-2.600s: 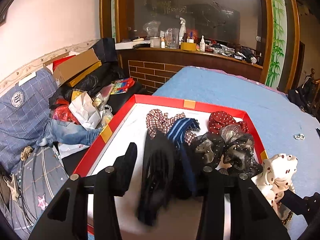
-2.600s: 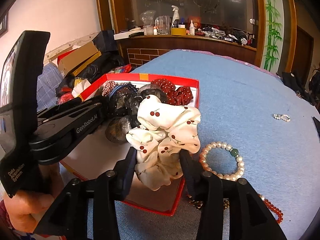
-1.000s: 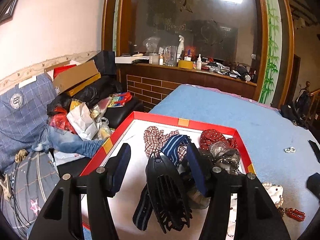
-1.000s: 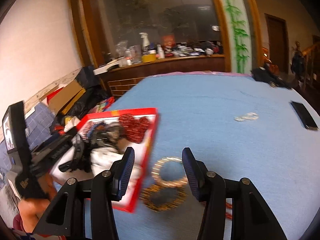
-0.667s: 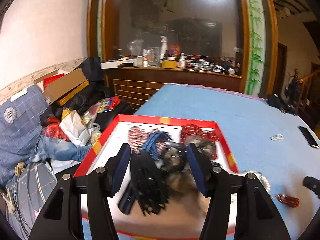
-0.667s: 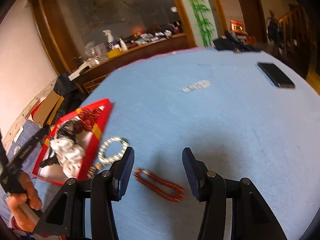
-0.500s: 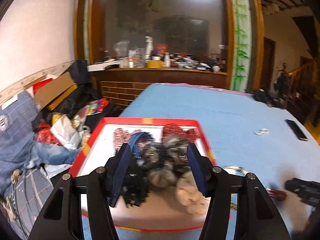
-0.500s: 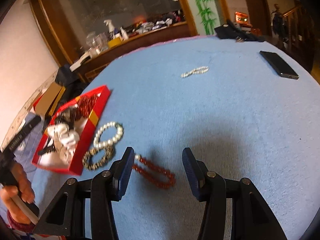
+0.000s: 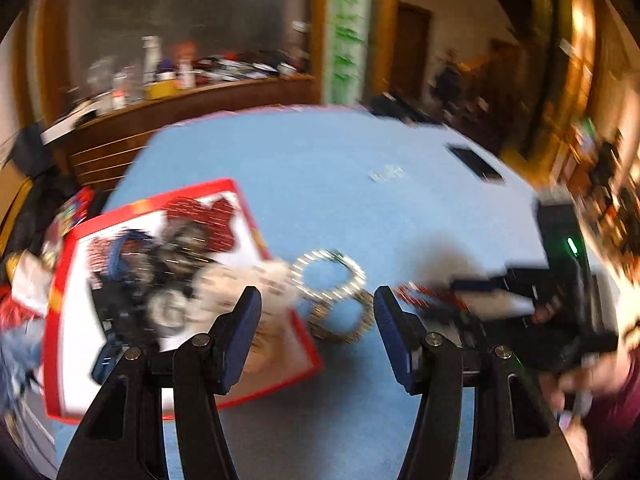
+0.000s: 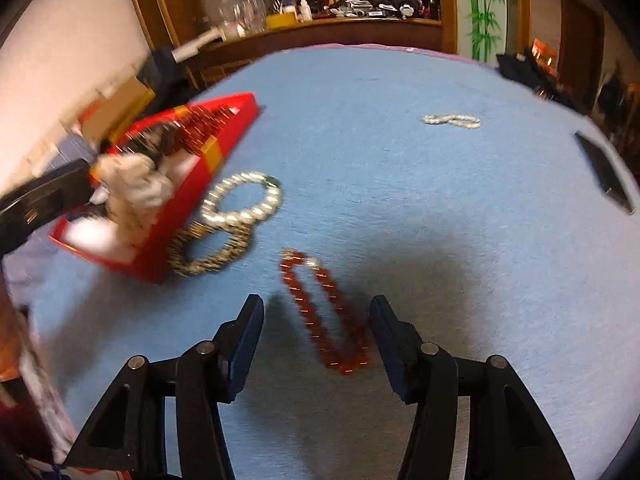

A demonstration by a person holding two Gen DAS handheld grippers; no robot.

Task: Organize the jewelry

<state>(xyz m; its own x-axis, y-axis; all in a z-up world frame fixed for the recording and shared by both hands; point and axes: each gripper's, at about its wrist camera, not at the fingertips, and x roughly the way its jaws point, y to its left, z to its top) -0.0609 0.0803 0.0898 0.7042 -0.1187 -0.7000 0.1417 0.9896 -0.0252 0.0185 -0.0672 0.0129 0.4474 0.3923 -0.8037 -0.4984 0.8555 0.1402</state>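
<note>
A lived-in home: a blue-clothed table (image 10: 400, 184), a cluttered wooden counter (image 10: 320, 28), a door (image 10: 580, 36).

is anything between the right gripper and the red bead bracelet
Nothing visible. The right gripper is open, and the red bracelet lies on bare blue cloth, its near end between the jaws.

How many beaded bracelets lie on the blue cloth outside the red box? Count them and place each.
4. The pearl bracelet and dark-gold bracelet lie beside the red box; the red bracelet lies before the right claw; a small white one lies far off. Others may be hidden.
</note>
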